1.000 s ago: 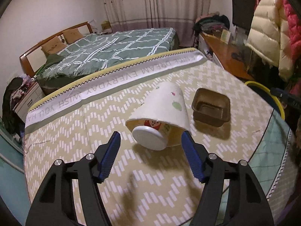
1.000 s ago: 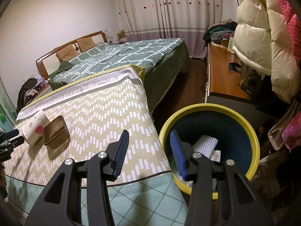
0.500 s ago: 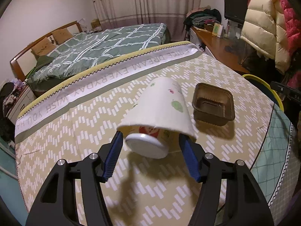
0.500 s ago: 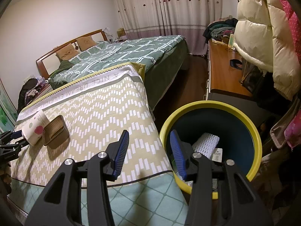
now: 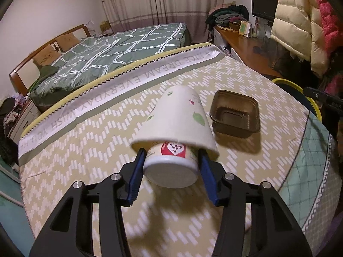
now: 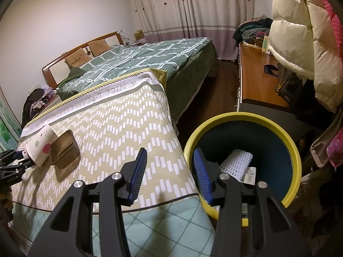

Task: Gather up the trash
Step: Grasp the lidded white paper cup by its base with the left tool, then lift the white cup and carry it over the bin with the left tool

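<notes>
A white paper cup (image 5: 178, 117) with leaf prints lies on its side on the patterned bedspread (image 5: 107, 150), and a second cup with a red label (image 5: 171, 167) sticks out of its mouth toward me. My left gripper (image 5: 170, 160) has its jaws closing, blue pads pressed on both sides of the inner cup's bottom end. A brown plastic tray (image 5: 234, 113) sits just right of the cup. In the right wrist view the cup (image 6: 41, 145), the tray (image 6: 64, 148) and the left gripper (image 6: 15, 162) appear at far left. My right gripper (image 6: 170, 171) stands open and holds nothing.
A yellow-rimmed dark bin (image 6: 242, 116) stands off the bedspread's right edge, with a white foam net (image 6: 236, 162) and paper inside. Beyond lie a green-quilted bed (image 5: 120, 51), a wooden desk (image 6: 259, 81) and hanging puffy coats (image 6: 295, 32).
My left gripper moved forward around the cup and its jaws narrowed until the pads met the inner cup's base. The right gripper and the bin view stayed the same.
</notes>
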